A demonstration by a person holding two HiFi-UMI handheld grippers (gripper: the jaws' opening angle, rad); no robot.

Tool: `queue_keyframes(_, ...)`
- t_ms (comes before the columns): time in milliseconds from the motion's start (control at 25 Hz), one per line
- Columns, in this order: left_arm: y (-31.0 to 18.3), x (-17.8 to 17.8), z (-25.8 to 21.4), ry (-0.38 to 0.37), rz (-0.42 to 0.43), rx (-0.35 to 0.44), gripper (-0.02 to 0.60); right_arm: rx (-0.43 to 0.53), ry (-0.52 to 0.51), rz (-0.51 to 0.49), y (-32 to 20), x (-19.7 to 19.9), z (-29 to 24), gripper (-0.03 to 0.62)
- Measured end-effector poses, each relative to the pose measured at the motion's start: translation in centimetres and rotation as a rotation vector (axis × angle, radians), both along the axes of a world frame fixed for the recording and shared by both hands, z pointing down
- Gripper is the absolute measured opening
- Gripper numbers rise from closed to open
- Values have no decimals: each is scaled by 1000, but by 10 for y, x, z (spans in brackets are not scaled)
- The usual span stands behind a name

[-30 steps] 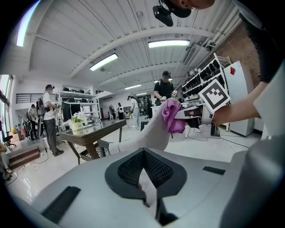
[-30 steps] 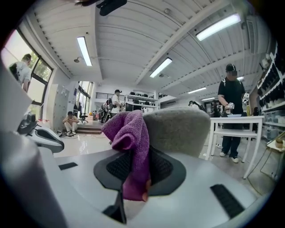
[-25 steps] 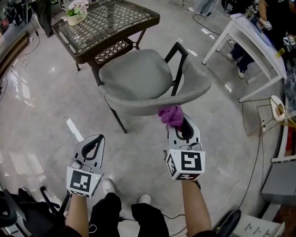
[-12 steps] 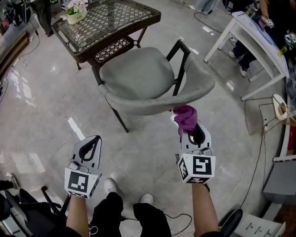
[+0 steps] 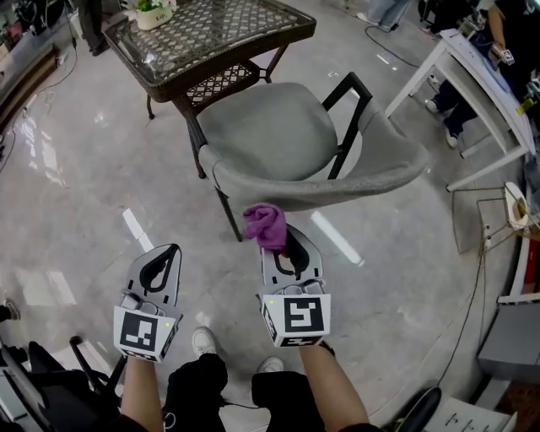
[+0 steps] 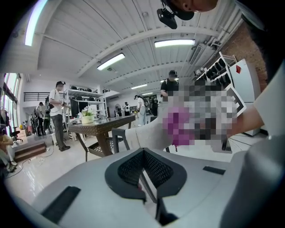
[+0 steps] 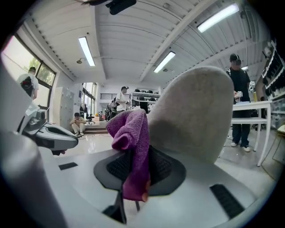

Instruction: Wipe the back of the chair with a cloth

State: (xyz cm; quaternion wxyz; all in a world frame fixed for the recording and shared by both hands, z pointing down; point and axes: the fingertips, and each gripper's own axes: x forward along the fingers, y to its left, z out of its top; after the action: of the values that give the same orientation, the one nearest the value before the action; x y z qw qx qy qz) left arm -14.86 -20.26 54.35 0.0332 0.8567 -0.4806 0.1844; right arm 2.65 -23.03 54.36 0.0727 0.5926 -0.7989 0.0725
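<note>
A grey upholstered chair (image 5: 261, 135) with black legs stands in front of me, its curved back (image 5: 337, 190) turned toward me. My right gripper (image 5: 281, 245) is shut on a purple cloth (image 5: 265, 224), which it holds up against the outer face of the back near its left end. In the right gripper view the cloth (image 7: 132, 142) bunches up between the jaws of the right gripper (image 7: 133, 180), right beside the grey back (image 7: 196, 111). My left gripper (image 5: 163, 260) hangs lower left of the chair, shut and holding nothing. In its own view the left gripper (image 6: 147, 180) points toward the chair back (image 6: 147, 133).
A dark wicker table (image 5: 211, 42) with a glass top and a flower pot (image 5: 153, 13) stands behind the chair. A white table (image 5: 472, 76) and a wire stand (image 5: 494, 211) are at the right. Cables run over the glossy floor. My feet (image 5: 202, 342) are below.
The right gripper has carried the purple cloth left along the chair back, from the right half to near the left end. The left gripper has stayed shut and low.
</note>
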Motion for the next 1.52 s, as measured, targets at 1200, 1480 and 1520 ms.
queue_keyframes(1200,3,-20,44,-37,2,-52,9,48,83,80,-27,3,27,94)
queue_keyframes(1480,-3,27,49,-37,71,-36,9,79,99,163,-21,75,30,94)
queue_keyframes(1520,-4,33,51,-42,79,-45,9,85,111,166,-21,83,31,94)
